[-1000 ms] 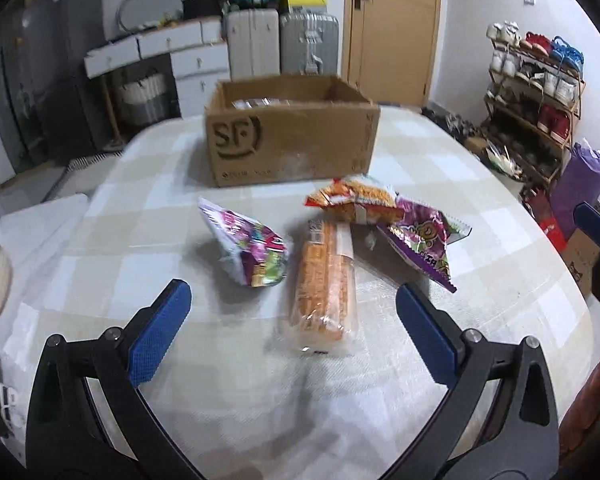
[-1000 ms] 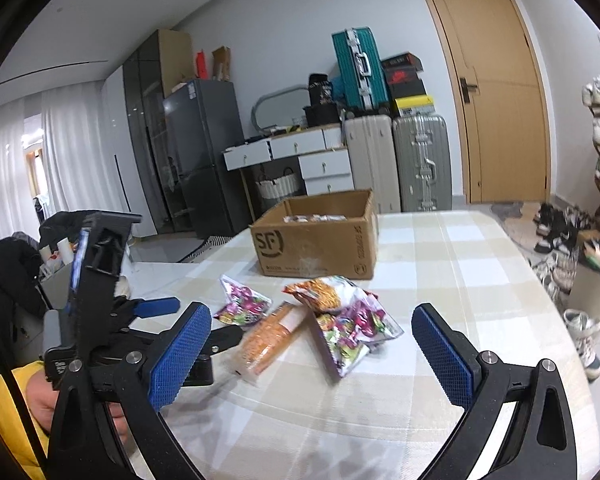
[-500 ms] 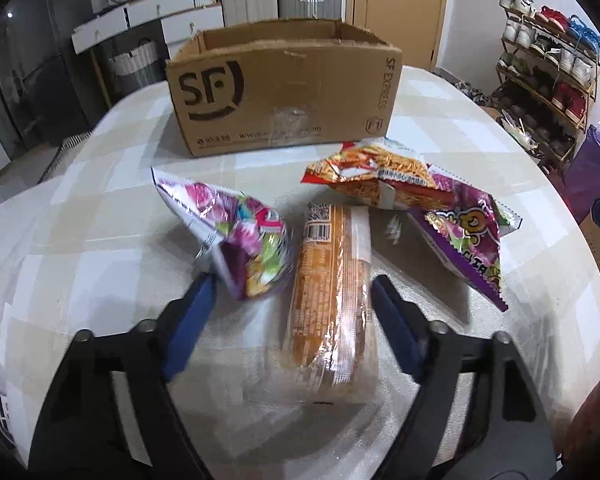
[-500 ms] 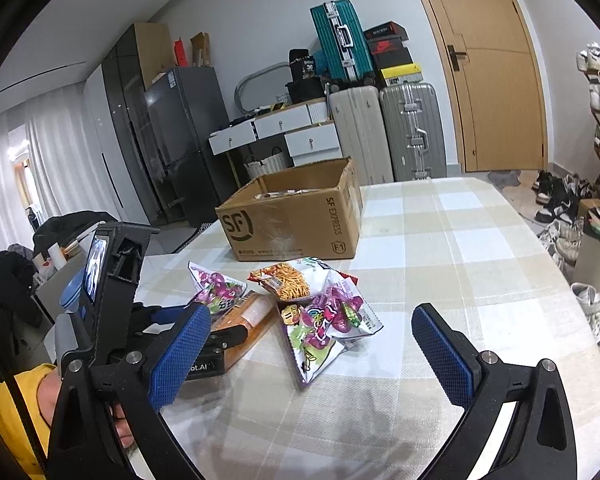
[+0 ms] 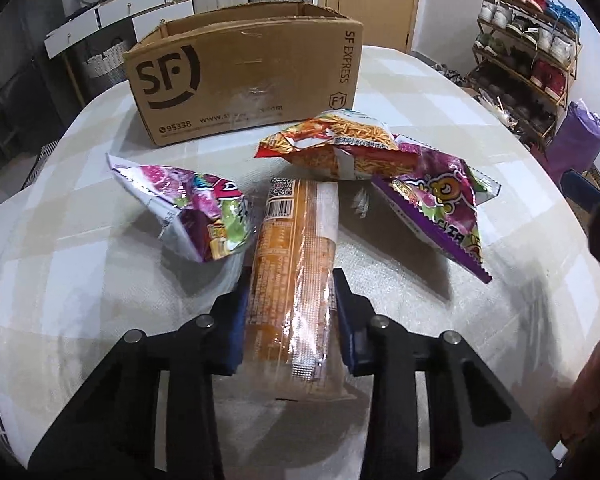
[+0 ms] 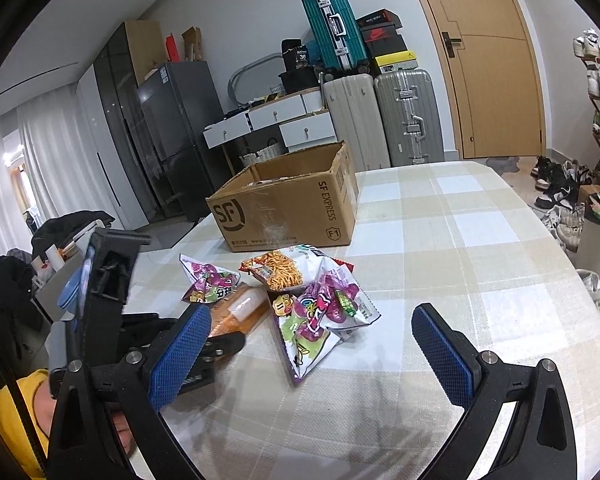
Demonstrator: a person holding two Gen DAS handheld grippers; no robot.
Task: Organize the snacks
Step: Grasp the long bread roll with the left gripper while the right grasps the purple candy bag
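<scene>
The left gripper [image 5: 290,300] is clamped on the long orange snack pack [image 5: 290,272], lower middle of the left wrist view, lying on the checked table [image 5: 80,280]. The right gripper [image 6: 312,344] has its jaws spread wide with nothing between them, above the purple candy bag [image 6: 320,320]. The SF cardboard box [image 5: 244,80] sits at top centre, with the orange noodle snack bag [image 5: 336,144] just in front.

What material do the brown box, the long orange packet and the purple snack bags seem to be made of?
Brown box: corrugated cardboard, matte, with printed logo and glossy tape strips. Long orange packet: thin clear plastic film, shiny and wrinkled, contents showing through. Purple snack bags: probably foil-lined plastic, given the silvery edges, bright glare and sharp creases. Table cover: likely woven cloth, matte checks.
</scene>
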